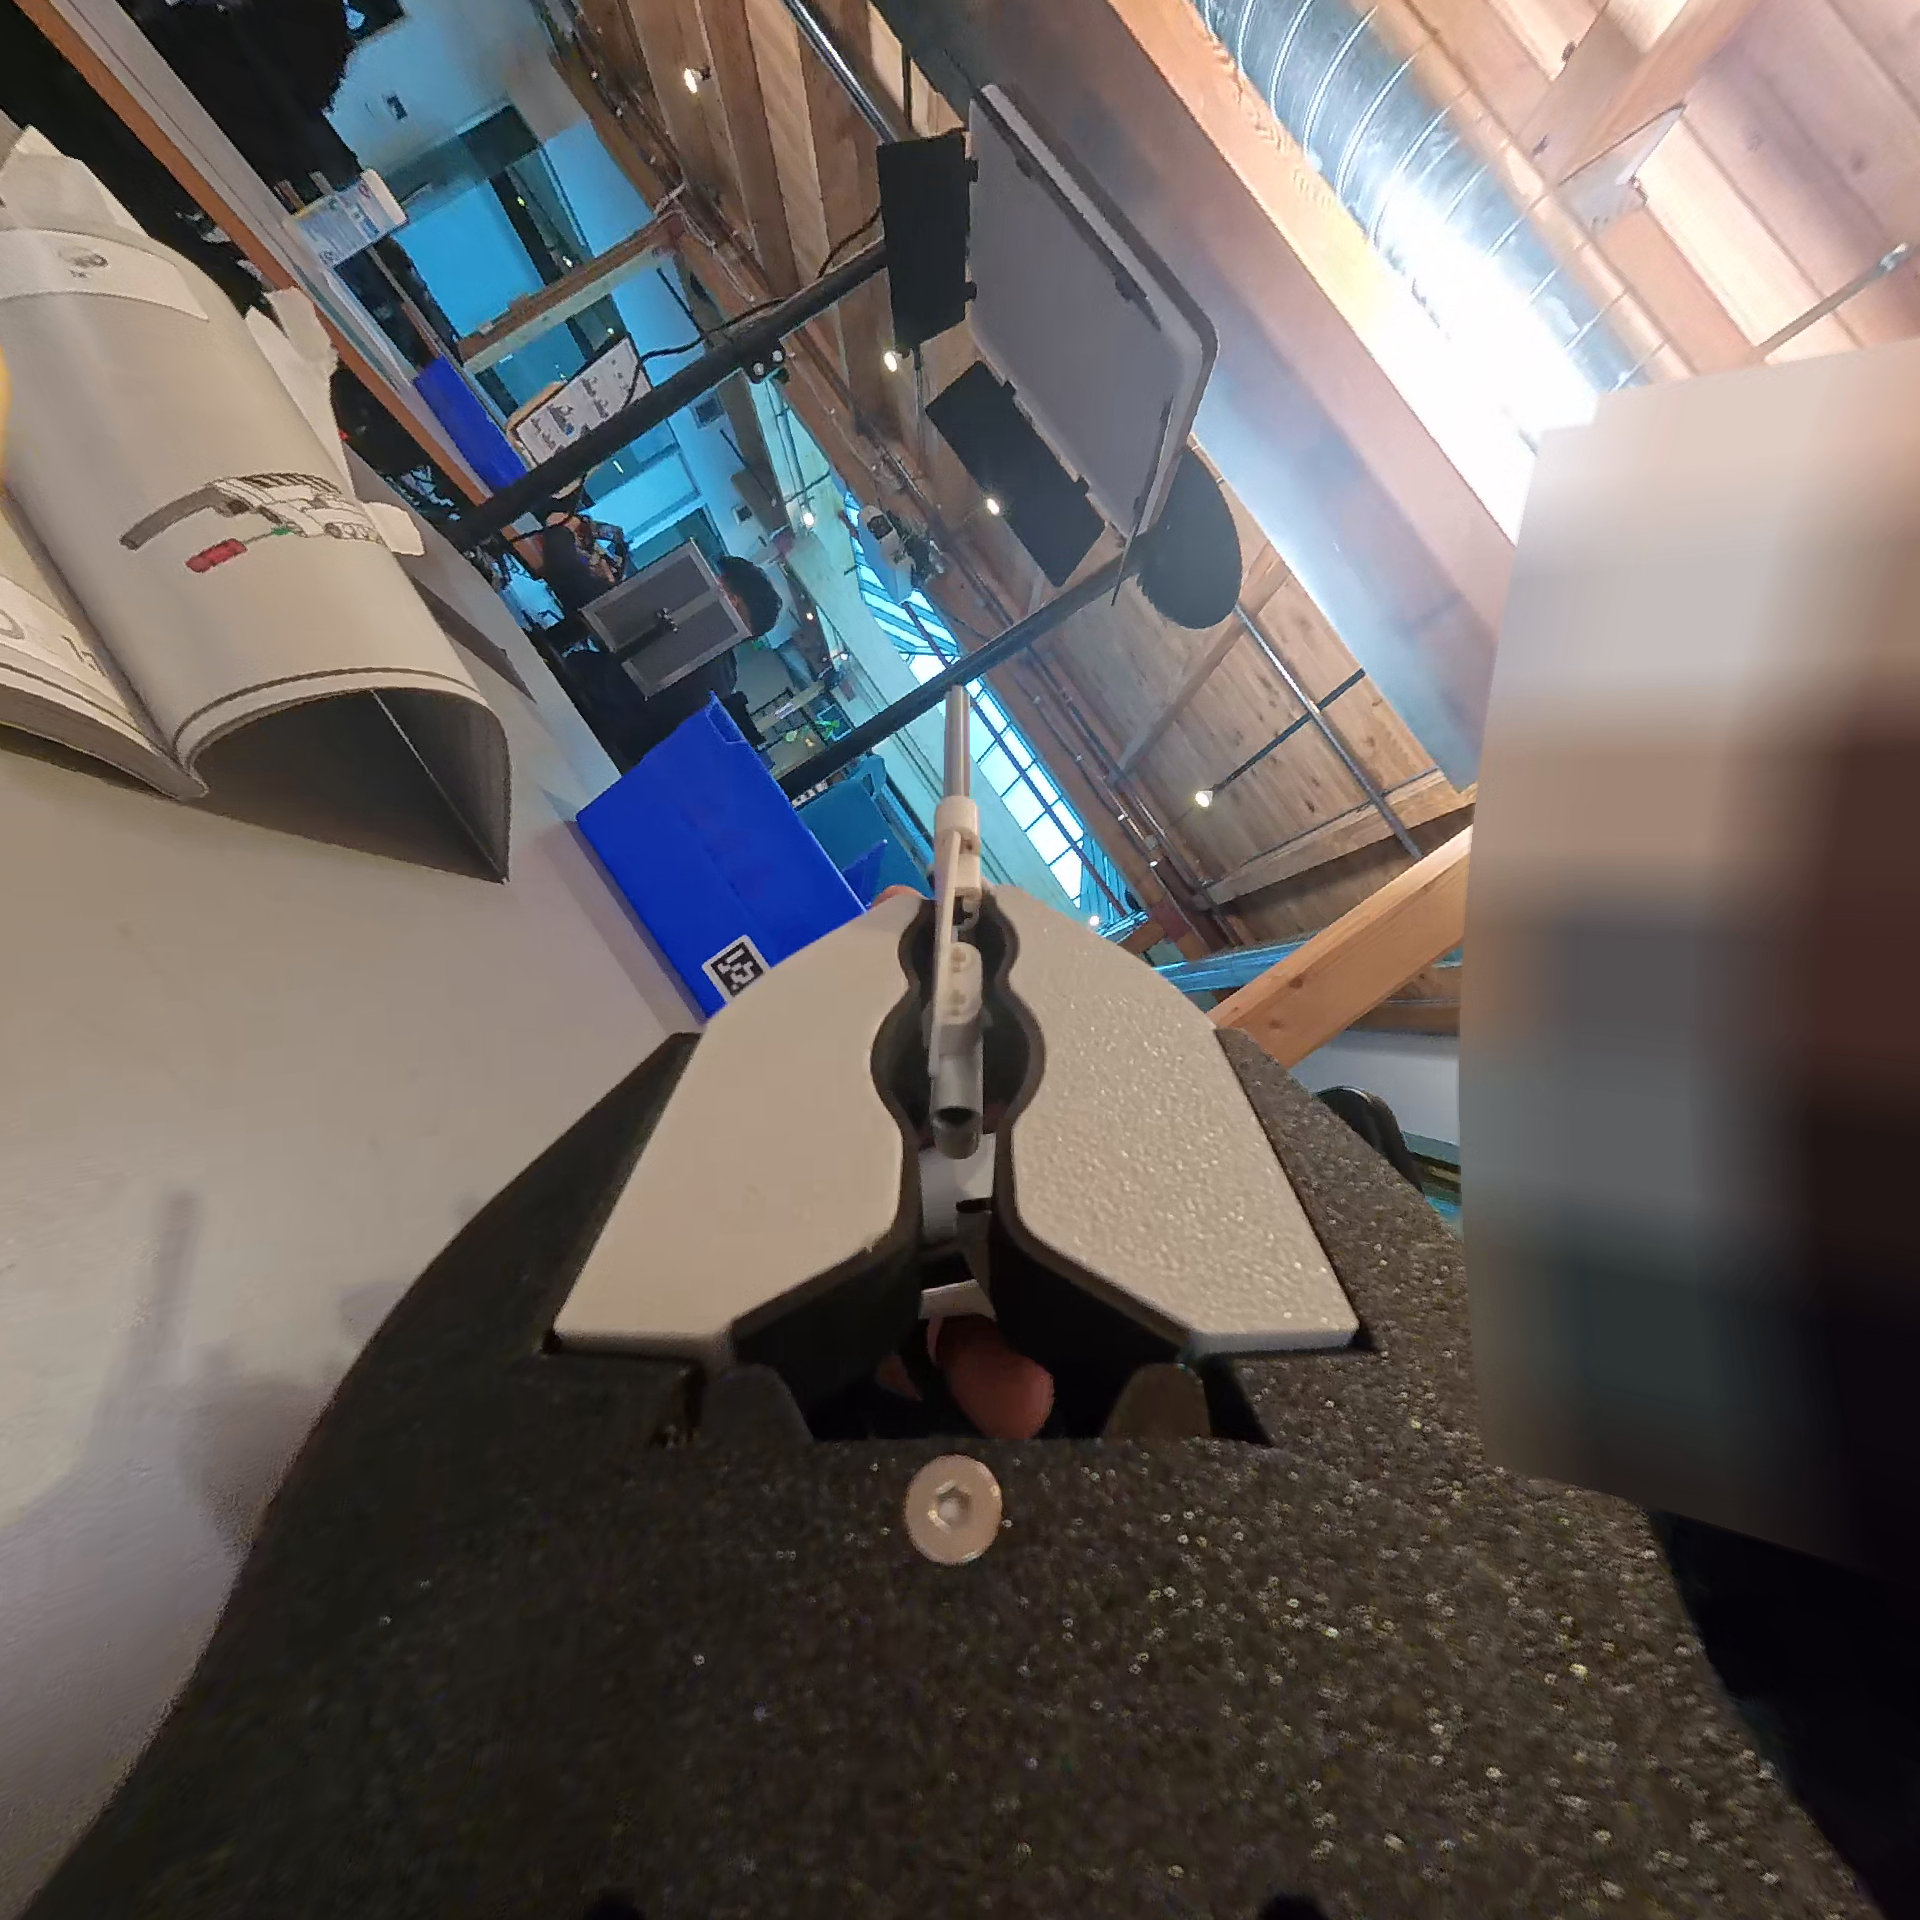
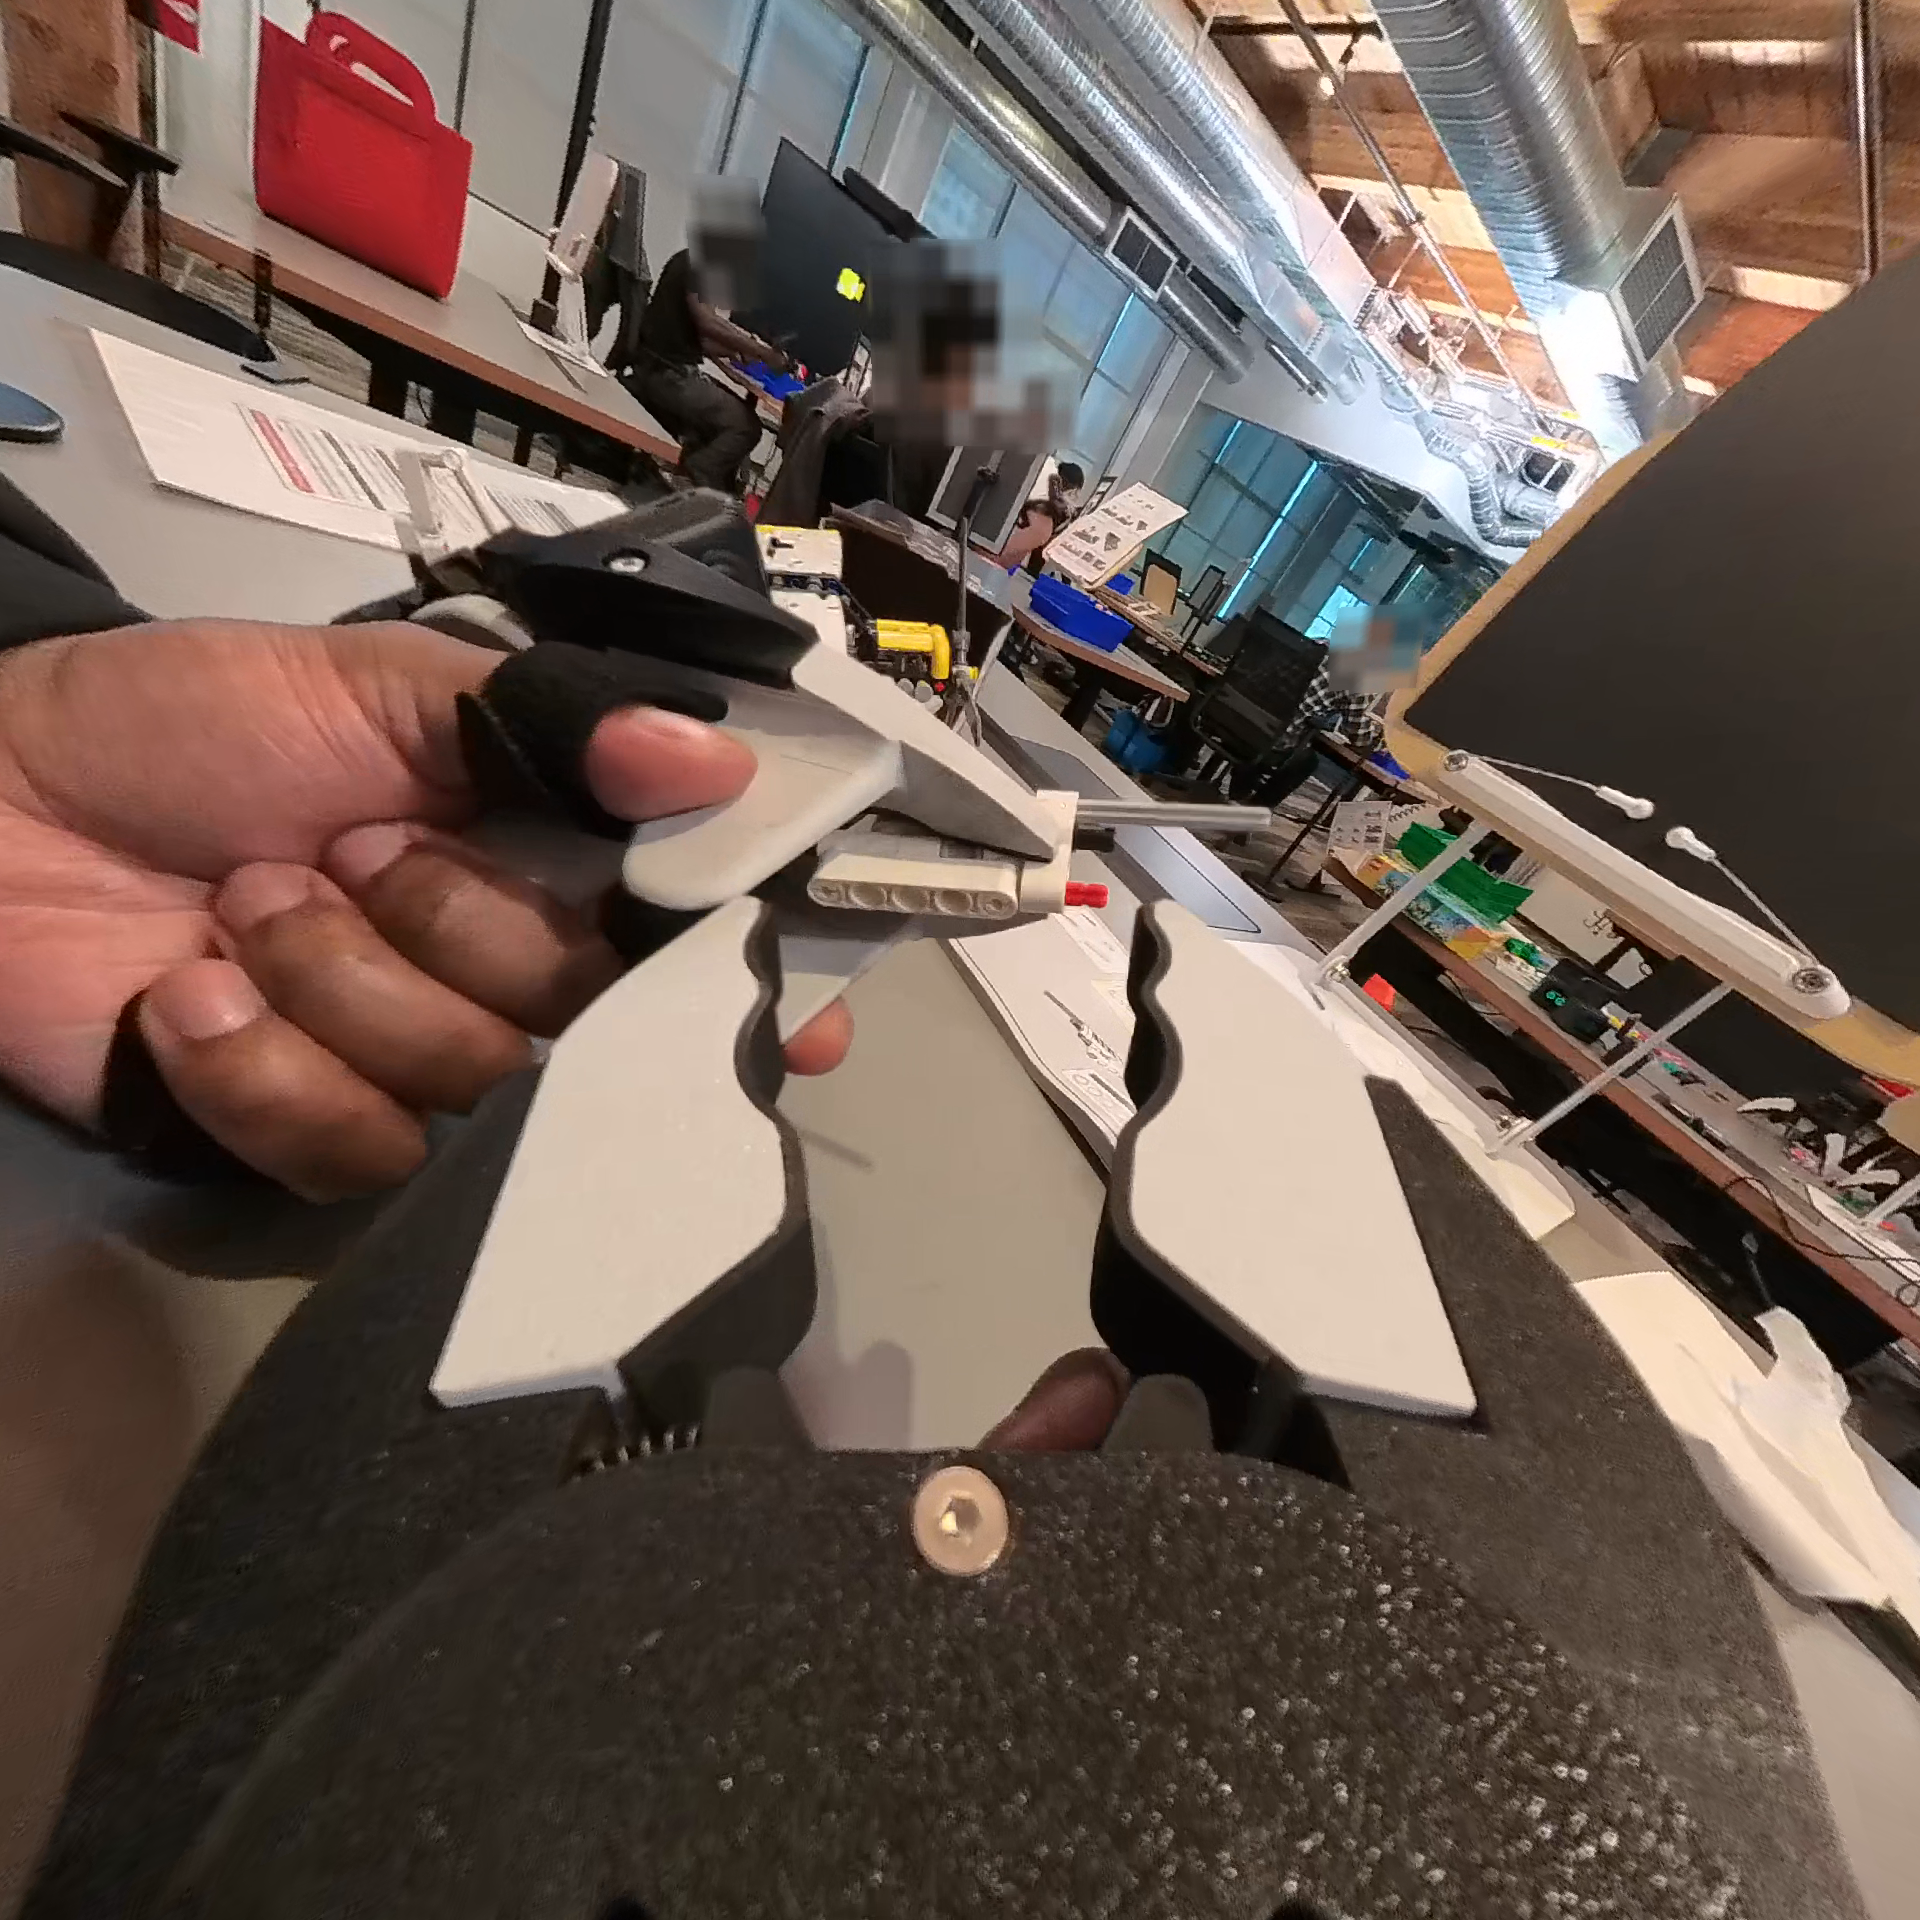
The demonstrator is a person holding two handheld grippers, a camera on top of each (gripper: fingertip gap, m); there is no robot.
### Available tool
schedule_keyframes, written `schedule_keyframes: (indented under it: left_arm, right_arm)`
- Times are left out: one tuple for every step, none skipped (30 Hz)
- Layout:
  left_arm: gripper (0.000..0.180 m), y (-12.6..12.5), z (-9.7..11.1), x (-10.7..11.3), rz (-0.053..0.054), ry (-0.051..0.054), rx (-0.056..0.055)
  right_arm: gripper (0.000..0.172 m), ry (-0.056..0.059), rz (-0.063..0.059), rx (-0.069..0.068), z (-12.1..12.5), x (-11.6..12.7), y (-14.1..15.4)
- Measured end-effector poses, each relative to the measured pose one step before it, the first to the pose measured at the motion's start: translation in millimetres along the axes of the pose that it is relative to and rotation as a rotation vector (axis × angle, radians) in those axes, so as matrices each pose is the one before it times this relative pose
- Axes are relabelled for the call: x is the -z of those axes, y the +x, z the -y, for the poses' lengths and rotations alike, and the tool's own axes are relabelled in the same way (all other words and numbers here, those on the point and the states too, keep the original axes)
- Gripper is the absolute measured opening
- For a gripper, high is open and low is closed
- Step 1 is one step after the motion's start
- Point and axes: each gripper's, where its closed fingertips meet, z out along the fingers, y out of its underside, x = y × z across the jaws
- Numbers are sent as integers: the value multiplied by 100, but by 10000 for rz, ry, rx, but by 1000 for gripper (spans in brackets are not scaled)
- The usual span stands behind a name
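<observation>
Grey plastic makes up the toy-brick assembly [image 1: 956, 997] clamped in the left gripper [image 1: 961, 914] — a flat holed beam with a thin grey rod [image 1: 960, 743] poking out past the fingertips. Both pads press against it. In the right wrist view the same assembly [image 2: 925, 888] shows a red pin [image 2: 1086, 894] at its end, and a hand [image 2: 260, 852] wraps the left gripper [image 2: 1049, 831]. The right gripper [image 2: 951, 935] stands spread wide, its fingers [image 2: 1236, 1039] apart just below the assembly — not touching it and gripping nothing. An open booklet [image 1: 239, 582] lies on the grey counter [image 1: 260, 1091] toward its far left side, with a blue bin [image 1: 717, 842] at the counter's far edge.
</observation>
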Motion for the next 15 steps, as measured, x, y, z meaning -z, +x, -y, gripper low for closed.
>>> schedule_keyframes:
  left_arm:
    - [8, 70, -9, 3, -52, 26, 26]
    - [7, 35, -80, -4, -13, -26, -28]
    - [7, 60, -97, -17, -43, -45, -25]
    - [7, 62, -92, -13, -48, -44, -16]
    - [7, 28, -63, 7, -11, -31, -40]
    - [7, 28, -42, 6, -11, -33, -38]
    - [7, 17, -20, -3, -11, -29, -36]
    - [8, -9, -8, 2, 18, -18, -47]
    - [7, -45, 2, 0, 34, 1, -36]
    - [8, -59, 1, 10, 38, 4, -7]
    - [8, -65, -21, -2, 41, -2, 6]
    - [7, -65, -14, 0, 36, -3, 3]
    - [8, -39, -13, 1, 30, -4, -6]
    - [8, -38, -6, 4, 23, -1, 0]
    - [8, -43, -3, 7, 19, -5, 25]
  right_arm:
    - [64, -3, -43, 51, 34, -34, -29]
    - [64, -16, -57, 110, 26, -23, -25]
    - [64, -20, -67, 135, 16, -10, -1]
    - [63, 9, -40, 133, 50, 44, -47]
    - [62, 15, -30, 119, 38, 72, -47]
    - [61, -7, -13, 79, 2, 64, -42]
    - [61, -38, 19, 7, -69, 18, -65]
    - [61, -38, 28, -48, -85, 4, -32]
    - [61, -15, 33, -69, -47, 0, -5]
    - [61, -8, 13, -78, -55, 8, 48]
    - [61, -5, 15, -93, -59, 29, 68]
    - [60, 4, 22, -105, -52, 17, 63]
    - [60, -4, 40, -108, -64, 5, 44]
    - [60, -22, 37, -103, -89, -7, 36]
    - [60, -15, 30, -89, -83, -15, 44]
